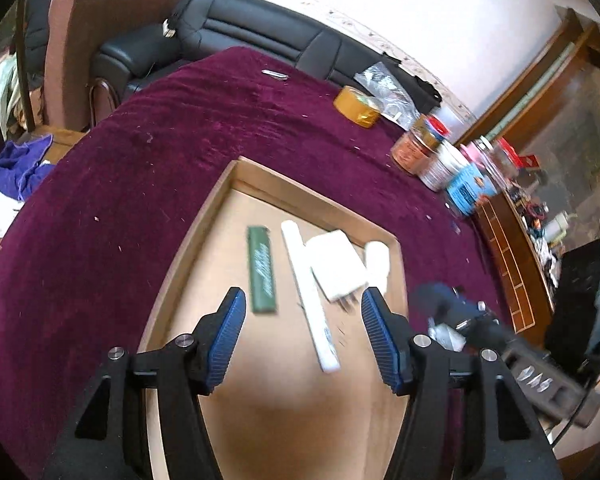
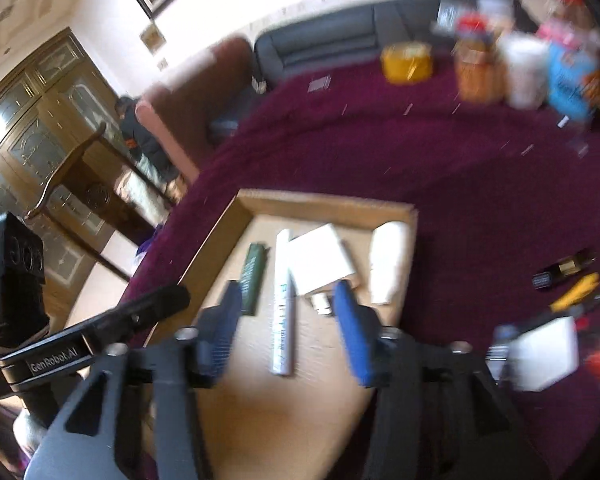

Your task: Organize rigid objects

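Observation:
A shallow wooden tray lies on the maroon tablecloth. In it lie a green lighter, a white tube, a white charger plug and a small white bottle. My left gripper is open and empty above the tray's near part. My right gripper is open and empty above the same tray, over the white tube. The left gripper's body shows at the left of the right wrist view.
A tape roll and several jars stand at the table's far side. A dark bottle, a yellow tool and a white box lie right of the tray. A black sofa is behind.

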